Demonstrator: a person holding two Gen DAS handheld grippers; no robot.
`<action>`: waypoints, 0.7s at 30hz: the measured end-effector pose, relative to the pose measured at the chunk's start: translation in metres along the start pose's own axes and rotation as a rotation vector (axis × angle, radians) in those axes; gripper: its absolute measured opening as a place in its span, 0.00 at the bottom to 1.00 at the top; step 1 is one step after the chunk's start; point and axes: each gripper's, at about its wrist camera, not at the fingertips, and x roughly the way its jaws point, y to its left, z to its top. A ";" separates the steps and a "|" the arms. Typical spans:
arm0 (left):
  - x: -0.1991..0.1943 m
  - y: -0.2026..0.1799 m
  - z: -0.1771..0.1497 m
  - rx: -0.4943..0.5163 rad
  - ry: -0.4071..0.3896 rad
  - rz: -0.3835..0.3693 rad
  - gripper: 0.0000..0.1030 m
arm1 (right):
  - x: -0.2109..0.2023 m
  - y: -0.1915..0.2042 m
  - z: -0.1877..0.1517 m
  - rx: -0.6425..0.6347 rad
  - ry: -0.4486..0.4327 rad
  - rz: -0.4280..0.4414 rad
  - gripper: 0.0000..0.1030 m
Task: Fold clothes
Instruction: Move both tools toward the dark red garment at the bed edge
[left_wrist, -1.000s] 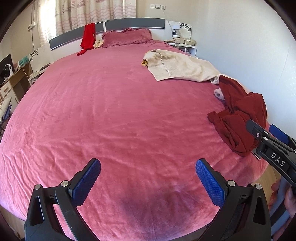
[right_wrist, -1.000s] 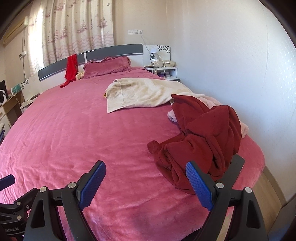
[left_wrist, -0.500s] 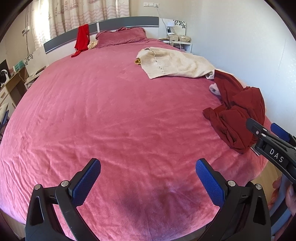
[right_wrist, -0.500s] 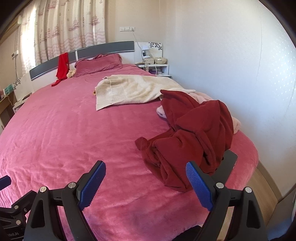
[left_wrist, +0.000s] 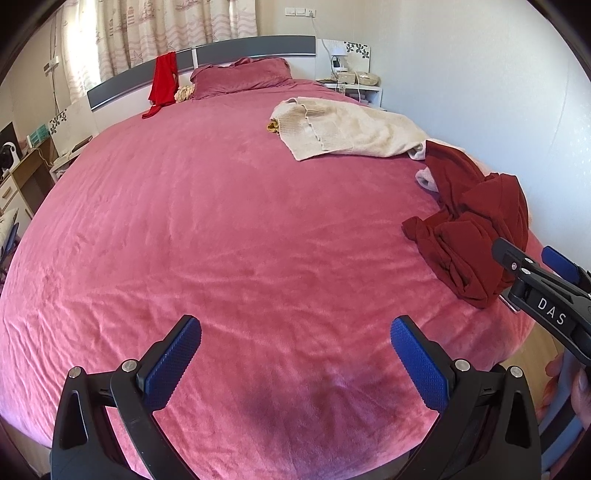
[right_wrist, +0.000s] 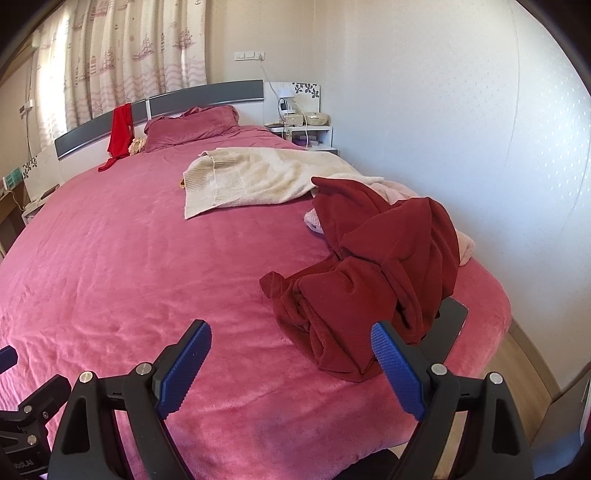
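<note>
A crumpled dark red garment lies in a heap near the right edge of the pink bed. Behind it a cream knitted sweater is spread flat, and a pale pink cloth peeks out under the red heap. My left gripper hovers open over bare bedding near the foot. My right gripper is open too, with the red garment just beyond its right finger; nothing sits between its pads. The right gripper also shows at the right edge of the left wrist view.
A bright red cloth hangs over the grey headboard beside a pink pillow. A white nightstand stands at the far right corner against the wall. A dark flat object lies under the red heap. Desk furniture stands left.
Both grippers have tilted upward and drawn slightly closer to the bed's far side; the headboard and curtains now sit lower in view. Both stayed open, and no garment has moved.
</note>
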 end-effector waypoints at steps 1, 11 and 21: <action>0.000 -0.001 0.000 0.001 0.001 0.001 1.00 | 0.000 0.000 0.000 0.000 -0.002 0.000 0.88; 0.002 -0.007 0.001 0.010 0.006 0.001 1.00 | -0.002 -0.006 0.002 0.011 -0.007 -0.006 0.88; 0.008 -0.007 0.003 0.003 0.022 0.001 1.00 | 0.005 -0.013 0.003 0.016 0.008 -0.005 0.88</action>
